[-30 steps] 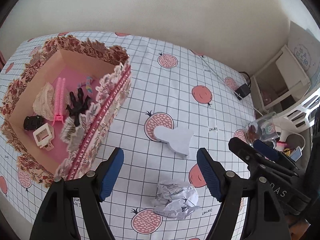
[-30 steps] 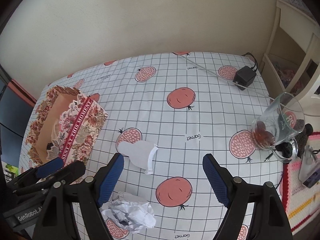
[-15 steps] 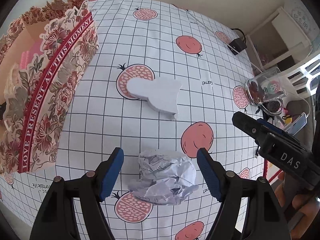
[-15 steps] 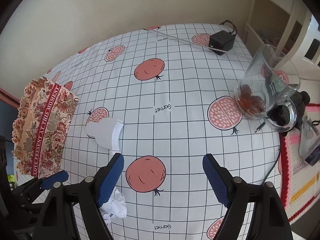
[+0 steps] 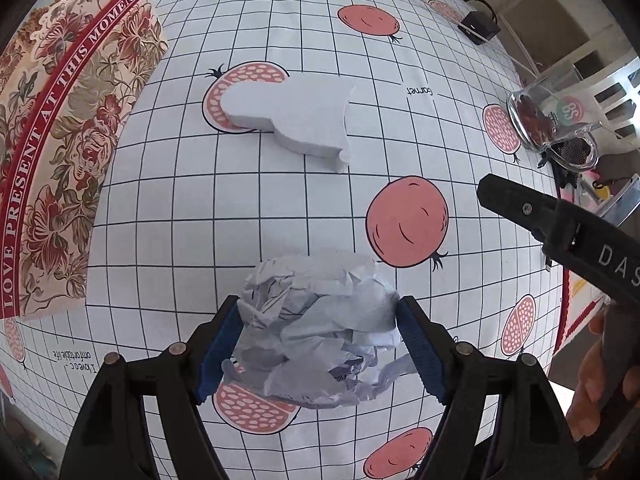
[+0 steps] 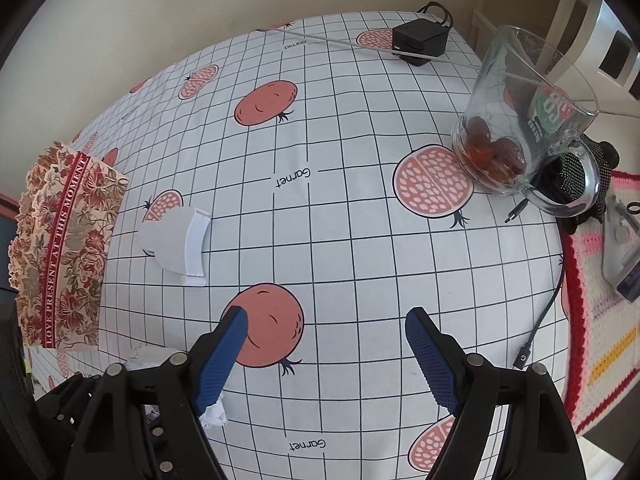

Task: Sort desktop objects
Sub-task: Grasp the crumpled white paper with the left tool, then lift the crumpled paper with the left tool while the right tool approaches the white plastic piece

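- Our left tool [image 5: 319,336] straddles the paper ball [image 5: 320,336], a blue pad just against each flank. The ball shows no squeeze mark, so we judge the tool spread and about to close, not yet clamped.
- Our right tool [image 6: 326,354] hangs released above bare cloth with nothing between its pads.
- The paper ball sits on the bench [image 5: 280,208] at the near edge, over a pomegranate print, well clear of everything else.
- We expect the ball to be very light and soft. It will crush under the pads and spring back a little. It cannot break, but loose flaps at its lower right may tear away or slip.
- We judge the best hold is across the dense middle, where the pads already stand, rather than on the trailing flaps. A firm close suits it, since a gentle one may let it drop out.
- Beyond the ball lies a white foam piece [image 5: 292,120], flat on the cloth. It looks light and stiff, and its thin edges would be the place to pinch.
- At the left stands the floral box [image 5: 68,152], which we take for a sorting bin.
- At the far right a glass mug [image 6: 520,120] stands, heavy and fragile by comparison.
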Action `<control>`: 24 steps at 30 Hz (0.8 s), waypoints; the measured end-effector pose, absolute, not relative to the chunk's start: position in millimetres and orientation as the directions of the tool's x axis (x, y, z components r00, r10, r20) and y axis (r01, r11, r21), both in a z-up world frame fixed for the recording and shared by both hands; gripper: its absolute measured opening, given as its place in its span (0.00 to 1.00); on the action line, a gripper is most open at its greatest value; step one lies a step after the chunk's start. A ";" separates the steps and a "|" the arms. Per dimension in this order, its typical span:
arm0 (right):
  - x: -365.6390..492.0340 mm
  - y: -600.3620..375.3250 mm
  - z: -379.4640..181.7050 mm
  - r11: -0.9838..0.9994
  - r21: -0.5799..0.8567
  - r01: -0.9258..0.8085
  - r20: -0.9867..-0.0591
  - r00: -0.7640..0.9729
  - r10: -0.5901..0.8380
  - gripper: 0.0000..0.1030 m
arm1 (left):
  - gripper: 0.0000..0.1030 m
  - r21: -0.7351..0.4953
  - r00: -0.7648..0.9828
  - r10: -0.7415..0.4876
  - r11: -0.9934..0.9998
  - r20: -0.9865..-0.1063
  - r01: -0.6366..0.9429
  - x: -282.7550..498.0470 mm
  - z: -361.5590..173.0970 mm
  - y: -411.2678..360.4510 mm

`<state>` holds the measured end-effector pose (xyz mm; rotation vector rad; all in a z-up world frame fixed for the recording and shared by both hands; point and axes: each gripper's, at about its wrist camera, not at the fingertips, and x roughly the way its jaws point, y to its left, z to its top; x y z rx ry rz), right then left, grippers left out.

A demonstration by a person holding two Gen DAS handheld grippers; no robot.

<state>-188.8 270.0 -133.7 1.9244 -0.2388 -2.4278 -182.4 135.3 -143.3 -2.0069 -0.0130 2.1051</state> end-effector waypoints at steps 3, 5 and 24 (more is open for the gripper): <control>-189.8 265.3 -135.6 -0.988 0.142 -0.057 -0.966 -0.227 -0.126 0.81 | 0.77 -0.165 -0.036 0.173 -0.972 -0.984 -0.170 -181.6 -145.3 139.1; -191.3 263.2 -137.5 -0.988 0.144 -0.056 -0.966 -0.223 -0.128 0.81 | 0.83 -0.165 -0.023 0.172 -0.969 -0.985 -0.184 -179.9 -148.4 142.6; -203.0 256.7 -157.7 -0.980 0.172 -0.099 -0.971 -0.185 -0.152 0.81 | 0.57 -0.123 -0.057 0.137 -0.973 -0.989 -0.194 -183.1 -149.9 131.6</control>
